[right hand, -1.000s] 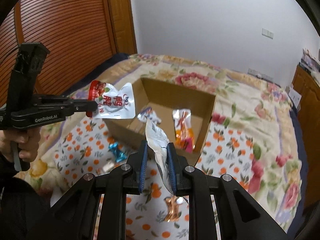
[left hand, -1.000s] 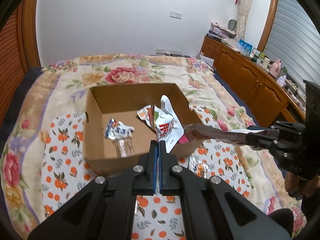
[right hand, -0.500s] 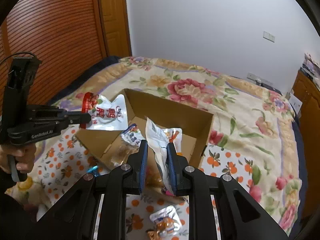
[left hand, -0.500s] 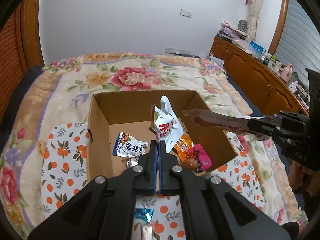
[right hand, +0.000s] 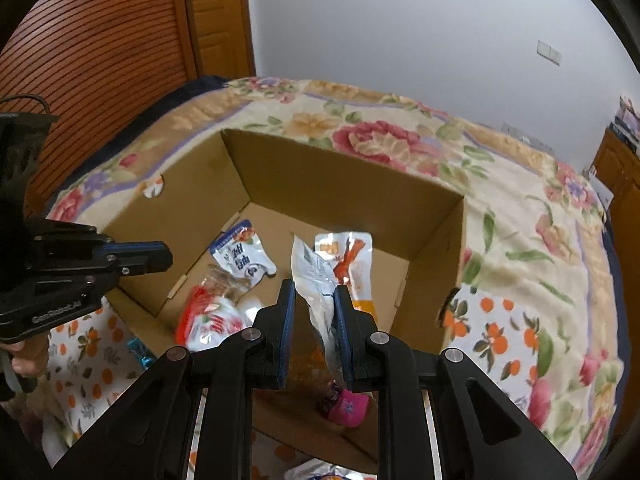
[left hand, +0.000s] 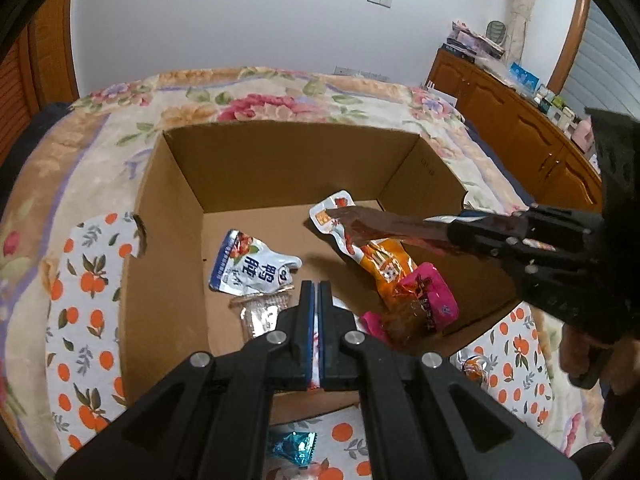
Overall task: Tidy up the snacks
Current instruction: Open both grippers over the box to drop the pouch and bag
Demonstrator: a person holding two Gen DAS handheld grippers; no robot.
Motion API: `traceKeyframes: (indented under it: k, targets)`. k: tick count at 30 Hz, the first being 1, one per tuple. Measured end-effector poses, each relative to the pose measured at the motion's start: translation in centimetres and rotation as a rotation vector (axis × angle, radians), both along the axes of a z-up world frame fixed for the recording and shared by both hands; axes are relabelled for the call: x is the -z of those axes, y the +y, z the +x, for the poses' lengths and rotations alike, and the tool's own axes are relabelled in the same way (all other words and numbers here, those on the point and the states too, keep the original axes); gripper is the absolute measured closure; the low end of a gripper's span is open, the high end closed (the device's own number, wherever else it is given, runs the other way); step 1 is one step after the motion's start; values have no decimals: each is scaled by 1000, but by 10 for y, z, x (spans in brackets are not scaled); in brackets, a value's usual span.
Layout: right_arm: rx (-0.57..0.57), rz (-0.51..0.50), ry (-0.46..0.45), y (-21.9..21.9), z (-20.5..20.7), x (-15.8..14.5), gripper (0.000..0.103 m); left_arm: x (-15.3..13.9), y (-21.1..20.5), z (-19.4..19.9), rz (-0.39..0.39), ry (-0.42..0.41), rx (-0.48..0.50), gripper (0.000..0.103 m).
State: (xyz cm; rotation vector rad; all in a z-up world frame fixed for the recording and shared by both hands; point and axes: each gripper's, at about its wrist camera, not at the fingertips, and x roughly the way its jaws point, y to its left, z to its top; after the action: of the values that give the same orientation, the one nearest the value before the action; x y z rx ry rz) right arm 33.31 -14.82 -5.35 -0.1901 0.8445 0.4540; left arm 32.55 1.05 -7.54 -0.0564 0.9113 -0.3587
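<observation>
Both tools now sit lower and closer over the cardboard box [left hand: 280, 128] than a sec ago, and the red-white packet [right hand: 208, 320] that hung from the left tool [left hand: 316, 286] is no longer at its tip. It shows blurred, low in the box's near-left corner, below and apart from that tool. Left tool is clenched; in the right wrist view its tip looks bare, blue pads together. Right tool [right hand: 314, 292] is grasping a silver packet [right hand: 316, 276] by its lower part, w/ the packet's free end sticking out past the jaws above the box interior, clear of the box floor. On the box floor: a blue-white packet [left hand: 252, 268] toward the left, overlapping a clear wrapper [left hand: 260, 312]; an orange packet [left hand: 380, 260] on the right, w/ a pink packet [left hand: 432, 292] over its near end. Box stands on an orange-print cloth [left hand: 88, 280] spread on the floral bed. A teal candy [left hand: 294, 446] lies on the cloth just outside the box's near wall.
</observation>
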Motion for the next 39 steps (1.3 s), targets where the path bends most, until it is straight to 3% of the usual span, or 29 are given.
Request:
traceKeyframes:
  k: [11, 13, 14, 18, 23, 28, 29, 30, 31, 33, 34, 39]
  targets:
    - [41, 24, 41, 4, -4, 31, 82, 6, 14, -7, 18, -3, -30, 103]
    - [57, 39, 41, 2, -7, 32, 72, 6, 17, -11, 11, 1, -33, 103]
    - [61, 52, 35, 1, -11, 30, 59, 5, 19, -13, 8, 5, -33, 97]
    - [64, 80, 19, -1, -25, 15, 55, -3, 21, -26, 16, -15, -41, 68]
    - [74, 127, 0, -12, -51, -9, 54, -19, 19, -49, 16, -55, -40, 62]
    - [101, 172, -19, -26, -84, -24, 32, -28, 14, -76, 45, -87, -28, 57]
    - [106, 175, -21, -29, -90, -25, 20, -29, 13, -81, 52, -89, -25, 55]
    - [115, 177, -25, -32, -96, -26, 9, -30, 12, -85, 55, -91, -22, 52]
    - [124, 179, -33, -35, -103, -27, 7, -30, 11, -90, 59, -94, -16, 49]
    - [138, 181, -46, -43, -116, -29, 4, -30, 9, -101, 63, -102, -10, 17]
    - [145, 184, -46, -47, -121, -30, 0, -30, 8, -106, 61, -113, -10, 12]
    - [186, 189, -46, -67, -143, -26, 0, -30, 3, -124, 80, -107, -1, 8]
